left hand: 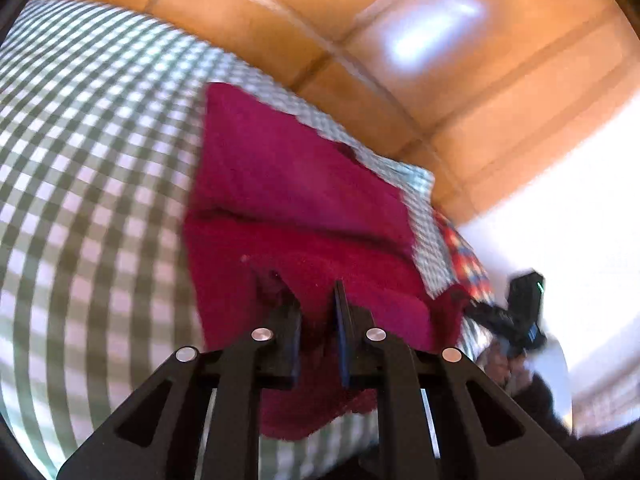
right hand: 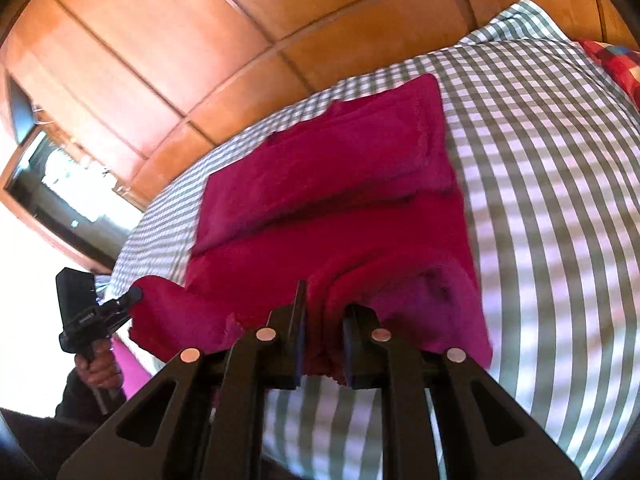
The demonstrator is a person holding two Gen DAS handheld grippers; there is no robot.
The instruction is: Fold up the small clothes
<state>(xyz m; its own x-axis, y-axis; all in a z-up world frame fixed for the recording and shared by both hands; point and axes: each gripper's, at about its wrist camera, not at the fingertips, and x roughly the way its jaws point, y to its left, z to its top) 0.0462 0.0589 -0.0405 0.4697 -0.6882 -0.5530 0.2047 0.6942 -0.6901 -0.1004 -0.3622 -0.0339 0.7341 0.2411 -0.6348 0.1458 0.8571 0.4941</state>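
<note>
So both tongs, left tongs (left hand: 316, 300) and right tongs (right hand: 326, 312), are clamped on the near edge of the magenta garment (right hand: 328, 200), which stretches away from them across the bed (right hand: 560, 200).

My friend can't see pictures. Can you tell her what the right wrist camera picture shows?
The right claw pinches the near edge of a magenta cloth lying partly folded on a green-and-white checked bedspread. At far left, the left claw grips another corner of the cloth, and wooden panels fill the background.
</note>
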